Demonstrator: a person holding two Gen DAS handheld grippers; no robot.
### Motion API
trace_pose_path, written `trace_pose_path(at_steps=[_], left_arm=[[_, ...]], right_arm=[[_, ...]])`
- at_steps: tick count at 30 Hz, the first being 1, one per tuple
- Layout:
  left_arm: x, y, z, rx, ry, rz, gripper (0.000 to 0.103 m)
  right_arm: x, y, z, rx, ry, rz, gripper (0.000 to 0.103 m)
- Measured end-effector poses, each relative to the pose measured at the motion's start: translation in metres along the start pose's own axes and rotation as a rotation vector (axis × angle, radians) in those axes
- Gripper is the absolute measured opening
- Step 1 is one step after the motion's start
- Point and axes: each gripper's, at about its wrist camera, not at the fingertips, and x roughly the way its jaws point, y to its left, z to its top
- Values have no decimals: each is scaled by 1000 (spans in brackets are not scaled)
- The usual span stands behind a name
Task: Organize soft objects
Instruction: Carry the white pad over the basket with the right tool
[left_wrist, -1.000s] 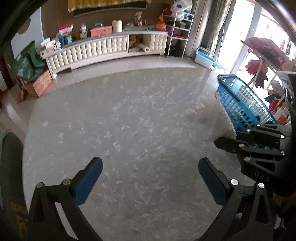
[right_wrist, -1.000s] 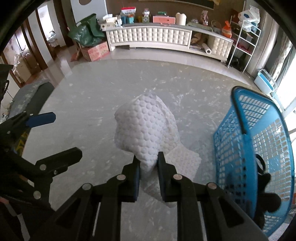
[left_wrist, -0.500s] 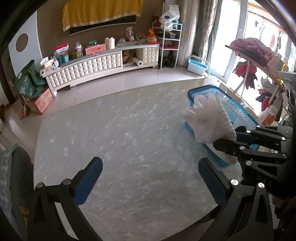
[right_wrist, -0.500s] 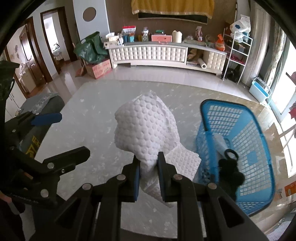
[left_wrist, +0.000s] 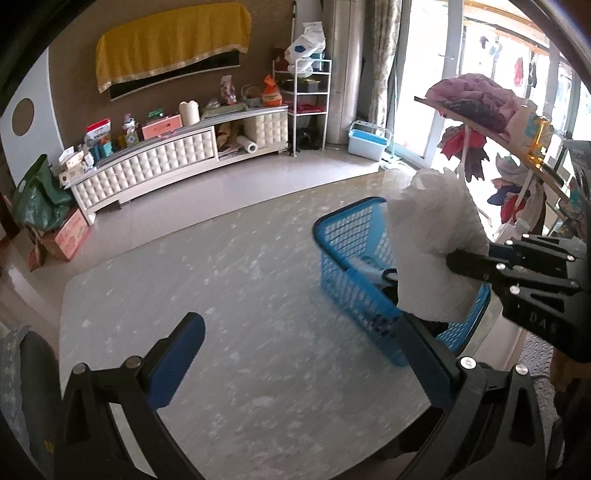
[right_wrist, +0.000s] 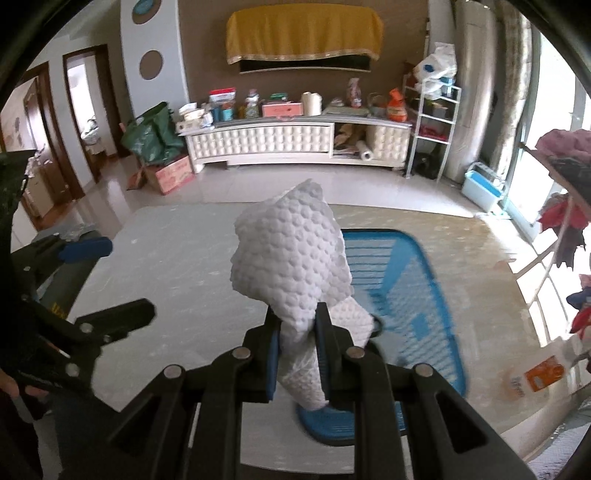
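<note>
In the left wrist view, the left hand-held gripper is spread wide with nothing between its blue fingers, and it hangs over the grey counter. The blue basket sits ahead of it and off to its right side, near the counter's edge. The right hand-held gripper comes in from the right and pinches a white bumpy cloth, which hangs right above the basket. The cloth's long way runs up and down. Small raised letters show on the right hand-held gripper's black body, and they look like "DAS", but they are hard to read. In the right wrist view, the right hand-held gripper is squeezed tight on the lower part of the white bumpy cloth, which bunches up tall above the jaws with a flap hanging below. The blue basket lies just ahead and below, a bit to the right, so the right side is much nearer to it than the left one. A drop into the basket looks like the likely next move. Something dark seems to lie in the basket already, though it is mostly hidden. An orange pack far right has writing too small to read.
</note>
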Motion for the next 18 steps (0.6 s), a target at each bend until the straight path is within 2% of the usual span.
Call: trace_pose_path(at_steps=[4, 13, 18], left_arm=[[13, -12, 8, 10, 4, -16, 103], [38, -22, 21, 27, 28, -28, 103], [48, -21, 25, 29, 36, -34, 103]], right_arm=[[0, -18, 0, 9, -12, -54, 16], [-11, -48, 12, 75, -75, -87, 16], [-10, -50, 17, 28, -101, -160, 16]])
